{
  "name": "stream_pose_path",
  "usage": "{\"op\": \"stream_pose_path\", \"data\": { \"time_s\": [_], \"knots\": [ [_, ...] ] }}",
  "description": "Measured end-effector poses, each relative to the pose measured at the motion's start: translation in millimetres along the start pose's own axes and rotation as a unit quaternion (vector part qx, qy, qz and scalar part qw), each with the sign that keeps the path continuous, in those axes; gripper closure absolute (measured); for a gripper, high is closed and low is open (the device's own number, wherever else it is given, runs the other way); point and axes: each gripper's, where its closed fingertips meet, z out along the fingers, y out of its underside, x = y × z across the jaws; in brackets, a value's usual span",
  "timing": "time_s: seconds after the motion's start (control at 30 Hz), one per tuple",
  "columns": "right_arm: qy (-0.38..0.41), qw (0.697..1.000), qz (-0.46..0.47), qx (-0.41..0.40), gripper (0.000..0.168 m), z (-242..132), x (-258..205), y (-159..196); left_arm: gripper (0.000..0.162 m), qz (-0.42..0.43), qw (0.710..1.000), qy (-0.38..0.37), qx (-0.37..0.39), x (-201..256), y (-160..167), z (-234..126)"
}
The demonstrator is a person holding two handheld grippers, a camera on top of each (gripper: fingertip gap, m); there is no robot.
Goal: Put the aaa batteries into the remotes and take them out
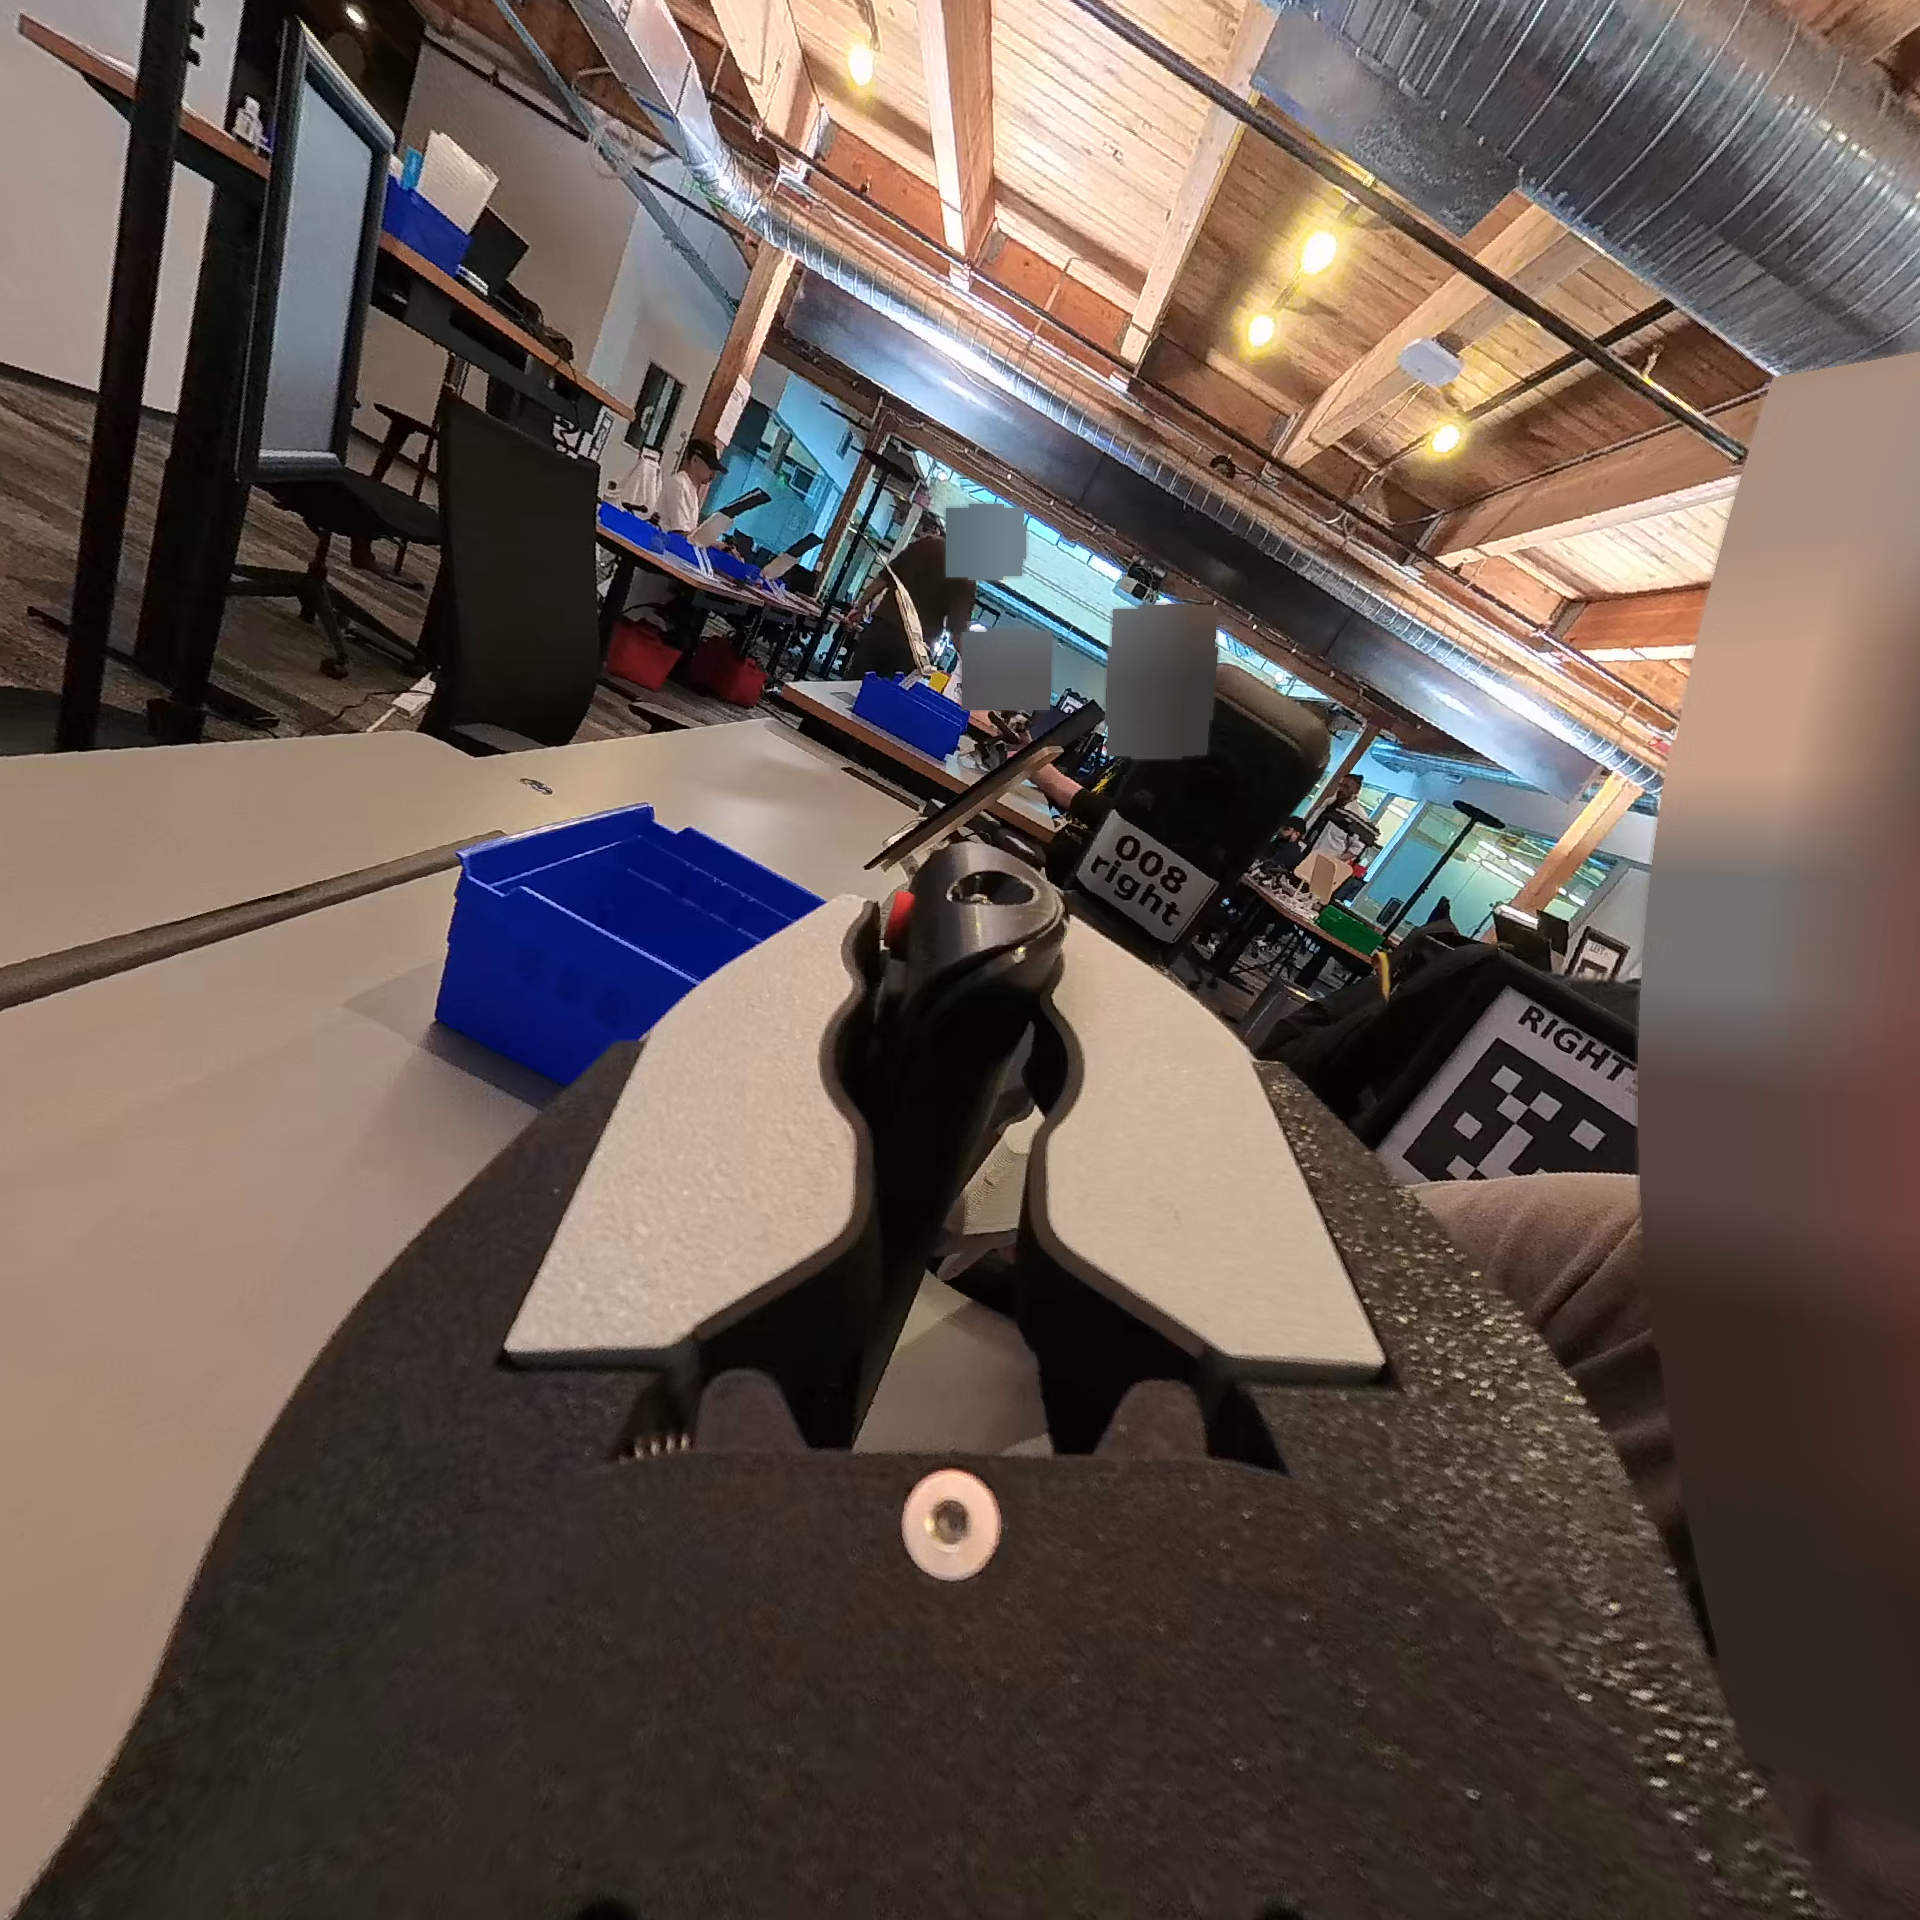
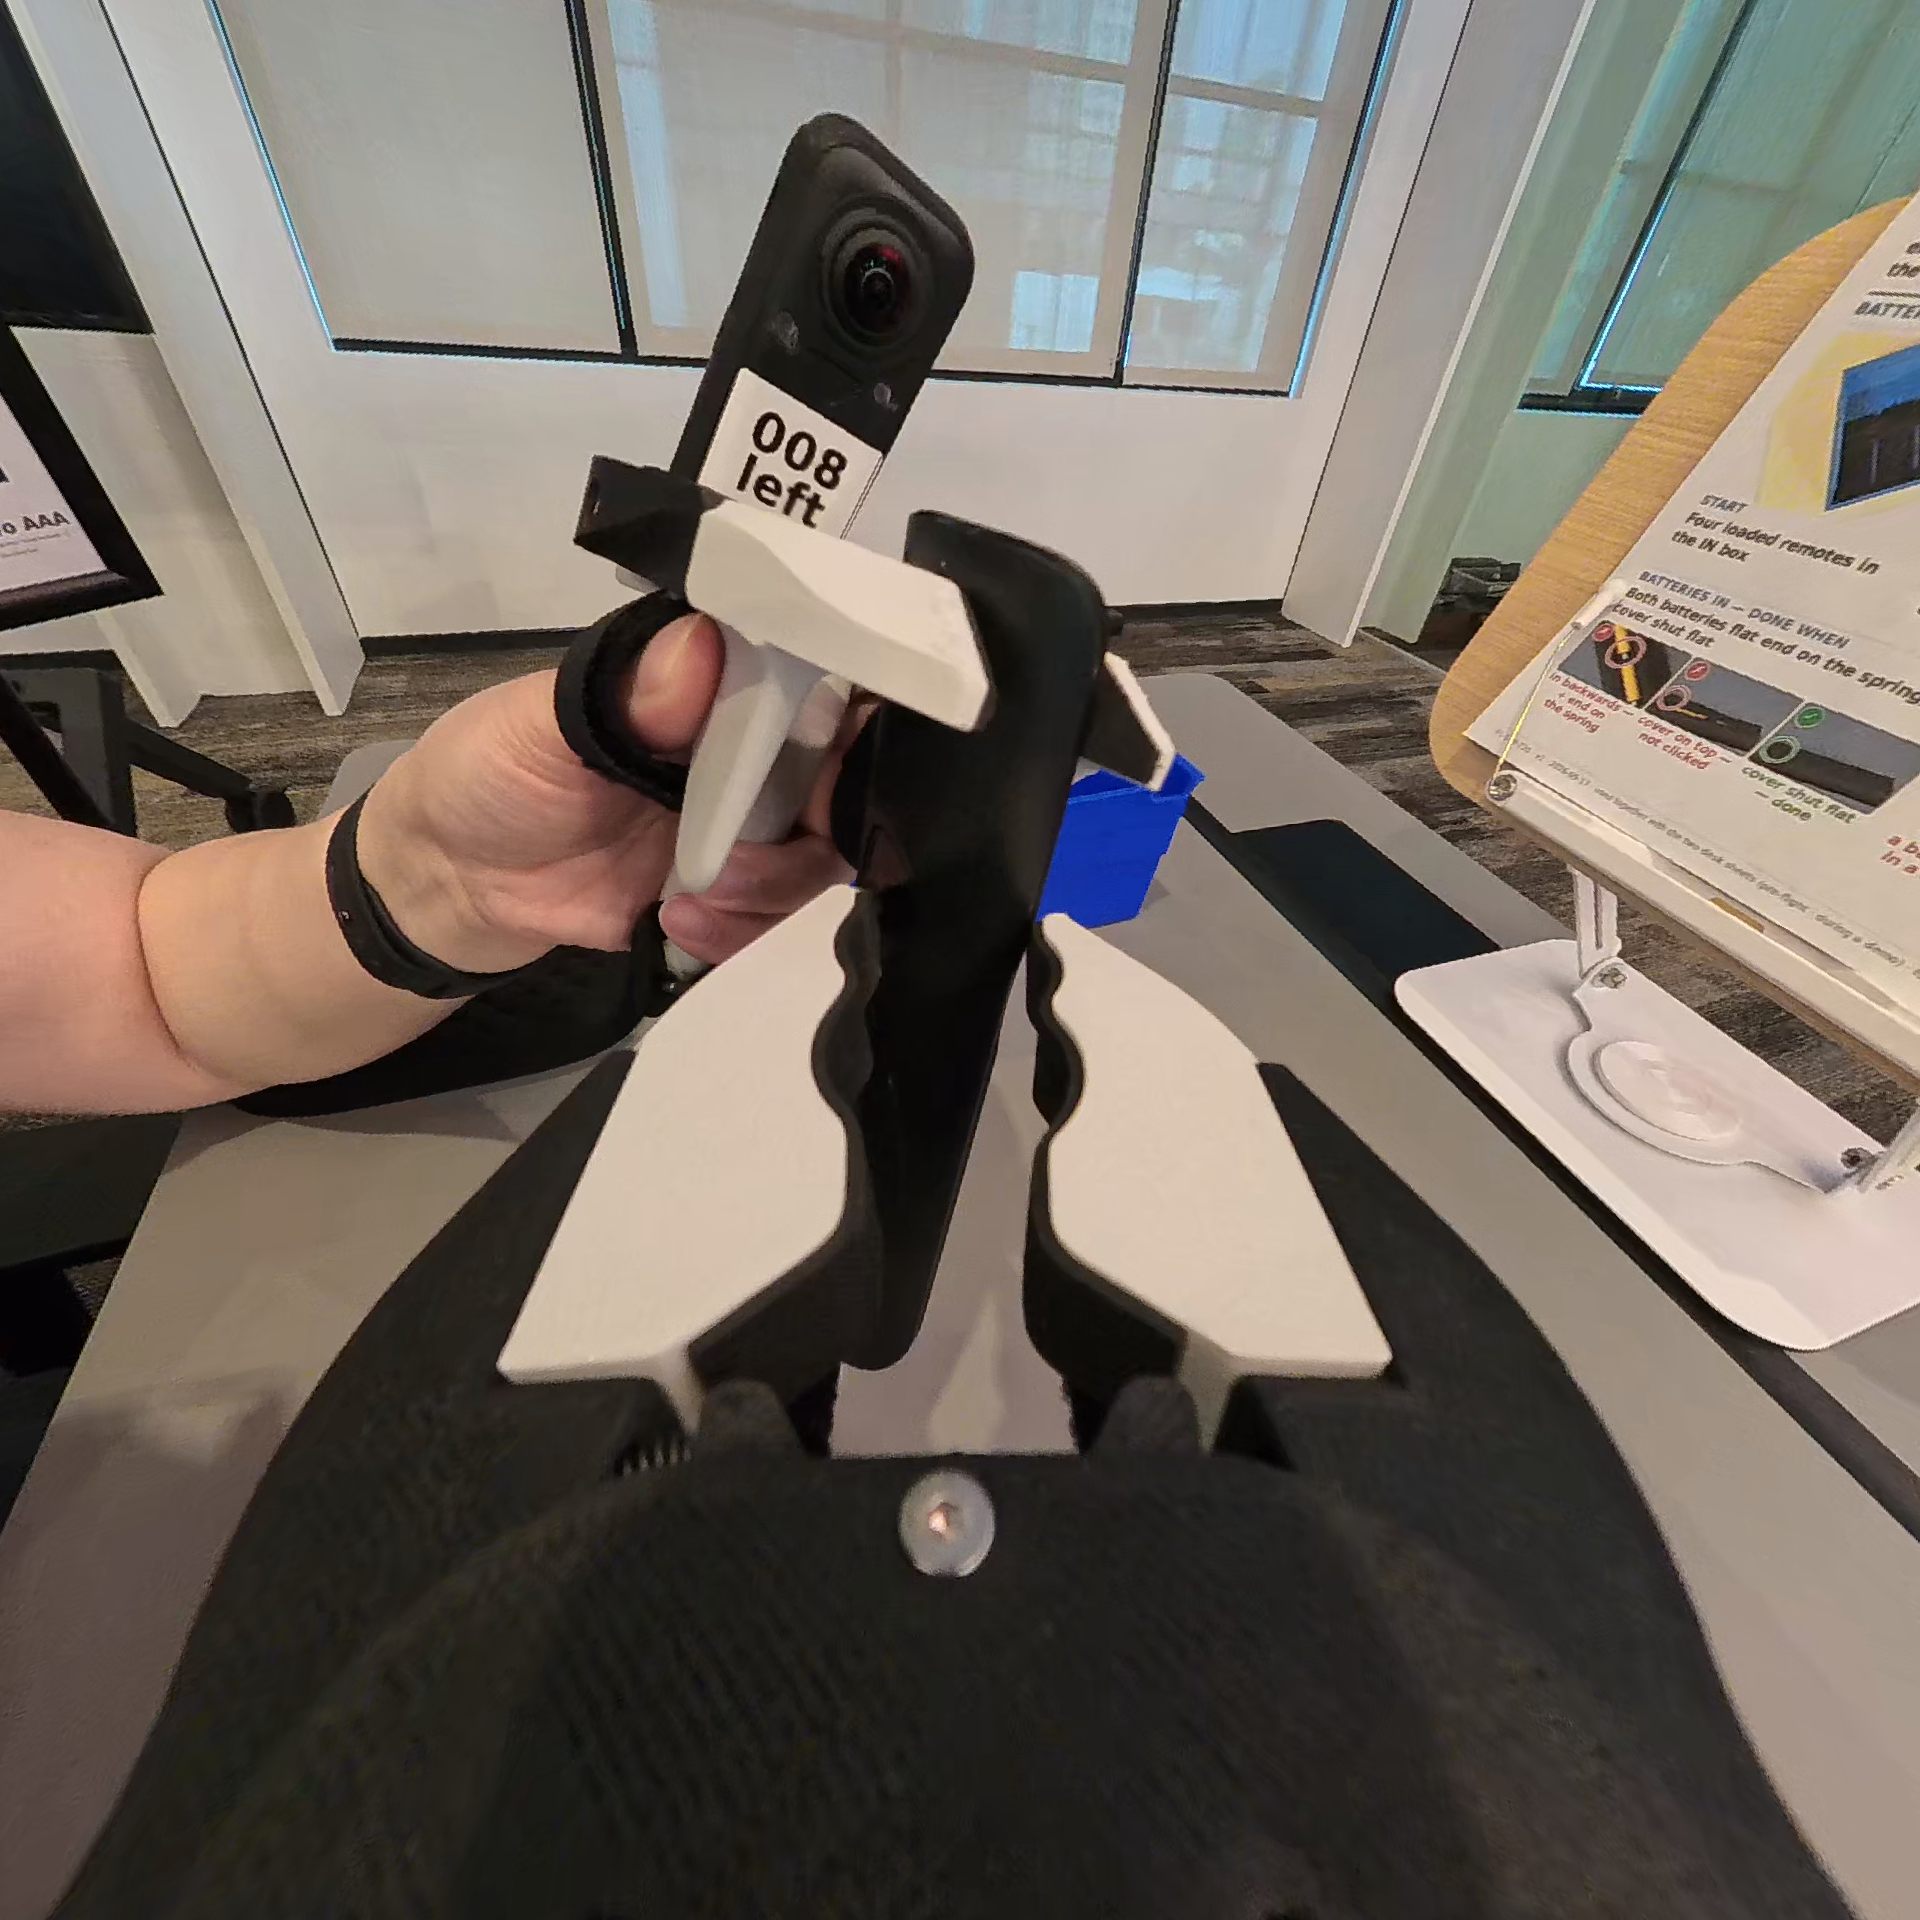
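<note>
Gripping one black remote [image 2: 956, 935] from opposite ends, the right gripper [image 2: 951, 997] clamps its lower half upright while the left gripper [image 2: 935, 665] closes across its top; a hand [image 2: 540, 821] steadies the left tool above a grey table [image 1: 208, 1195], blue bin [image 1: 613, 935] behind.

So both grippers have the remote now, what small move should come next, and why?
Probably hold firm with the right gripper and use the left gripper to start opening the black remote at its back. Both are shut on it, above the table, its plain back faces the right camera, and no battery shows.
</note>
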Motion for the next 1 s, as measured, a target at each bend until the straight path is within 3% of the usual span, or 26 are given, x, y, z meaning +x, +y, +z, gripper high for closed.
{"op": "stream_pose_path", "data": {
  "time_s": [0.6,0.73,0.8,0.93,1.0],
  "knots": [
    [-0.006,1.000,-0.004,-0.019,0.137,1.3,-1.0,3.9,0.136,0.002,1.000,-0.003,-0.006,-0.6,1.6,0.2],
    [-0.014,0.998,-0.017,-0.053,0.132,9.4,-7.8,17.1,0.136,0.003,1.000,0.006,0.007,2.9,-7.2,-3.9],
    [-0.002,0.999,-0.043,-0.022,0.132,9.6,-11.0,6.8,0.136,0.030,0.999,0.010,0.008,12.9,-12.4,-5.4],
    [-0.041,0.999,0.022,-0.012,0.134,10.0,-16.7,4.2,0.136,0.014,1.000,0.004,-0.001,10.6,-11.7,-7.6],
    [-0.077,0.994,0.074,0.005,0.134,8.3,-20.4,0.2,0.137,-0.051,0.998,0.034,0.018,8.1,-14.2,-9.0]
  ]
}}
